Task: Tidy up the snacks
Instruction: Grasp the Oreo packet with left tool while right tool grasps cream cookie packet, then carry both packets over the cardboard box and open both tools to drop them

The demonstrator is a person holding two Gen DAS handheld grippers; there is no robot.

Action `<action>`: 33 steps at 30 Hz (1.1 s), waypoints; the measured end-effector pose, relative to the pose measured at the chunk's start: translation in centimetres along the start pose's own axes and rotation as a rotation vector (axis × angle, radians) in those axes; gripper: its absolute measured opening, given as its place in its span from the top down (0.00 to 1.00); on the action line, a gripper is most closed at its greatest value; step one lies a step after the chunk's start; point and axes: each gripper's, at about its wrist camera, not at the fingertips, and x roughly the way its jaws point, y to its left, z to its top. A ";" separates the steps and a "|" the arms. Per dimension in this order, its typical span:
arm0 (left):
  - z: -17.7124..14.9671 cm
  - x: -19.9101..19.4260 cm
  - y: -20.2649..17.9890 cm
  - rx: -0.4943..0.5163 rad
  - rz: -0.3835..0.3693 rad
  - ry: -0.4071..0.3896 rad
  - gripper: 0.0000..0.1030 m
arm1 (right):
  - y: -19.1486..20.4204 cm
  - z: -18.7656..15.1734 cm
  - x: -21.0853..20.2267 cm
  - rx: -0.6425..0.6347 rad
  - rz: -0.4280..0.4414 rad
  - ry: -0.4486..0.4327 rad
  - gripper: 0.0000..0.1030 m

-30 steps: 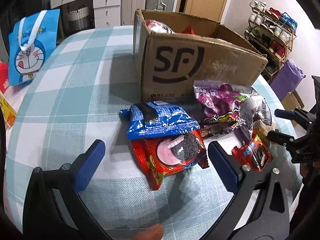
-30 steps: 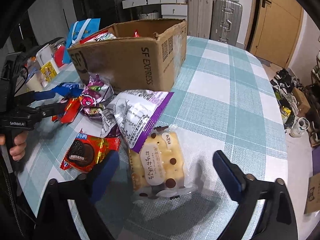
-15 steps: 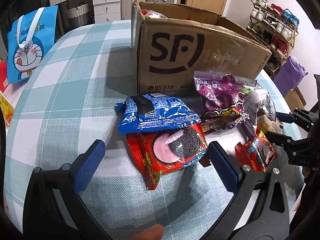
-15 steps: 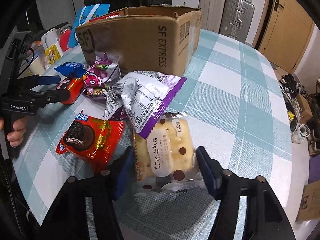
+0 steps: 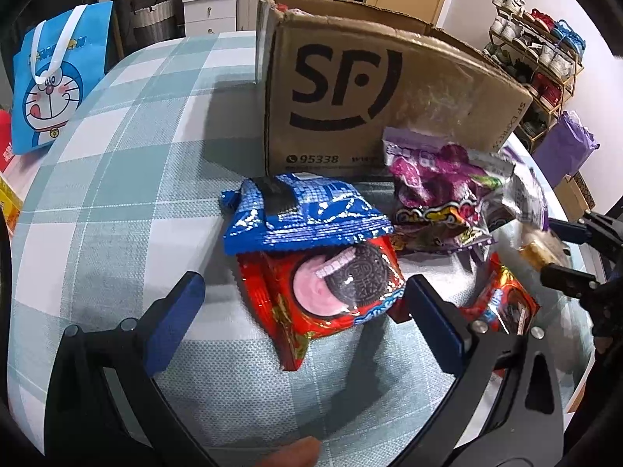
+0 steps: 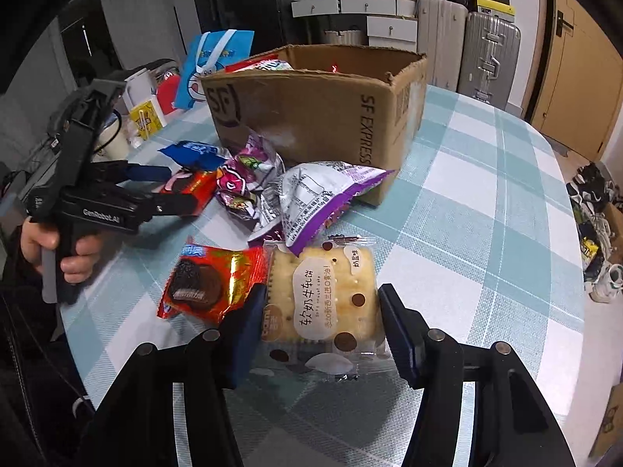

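Both grippers sit low: right gripper (image 6: 320,325) clamps the cracker packet (image 6: 325,303); left gripper (image 5: 301,315), fingers wide apart, straddles the red Oreo pack (image 5: 323,292).

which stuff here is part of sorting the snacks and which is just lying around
Part of the job:
brown cardboard SF box
clear-wrapped cracker nougat pack
red Oreo packet
blue foil packet
purple candy bag

Just lying about:
blue Doraemon tote bag
silver suitcase
shoe rack
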 end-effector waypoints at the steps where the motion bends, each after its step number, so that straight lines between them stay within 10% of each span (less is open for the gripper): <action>1: 0.0 0.0 -0.1 -0.001 0.004 -0.005 0.01 | 0.1 0.1 -0.2 -0.002 0.014 -0.007 0.43; 4: 0.0 0.2 -0.4 0.009 0.021 -0.001 0.03 | 0.7 0.2 -0.8 -0.013 0.021 -0.024 0.43; 11: -0.2 -0.5 -1.6 0.096 0.007 -0.010 0.50 | 0.7 0.3 -0.9 -0.015 0.022 -0.030 0.43; 33: 0.2 -8.6 -4.2 0.163 -0.113 -0.202 0.53 | 3.8 1.0 -4.6 -0.094 0.129 -0.165 0.43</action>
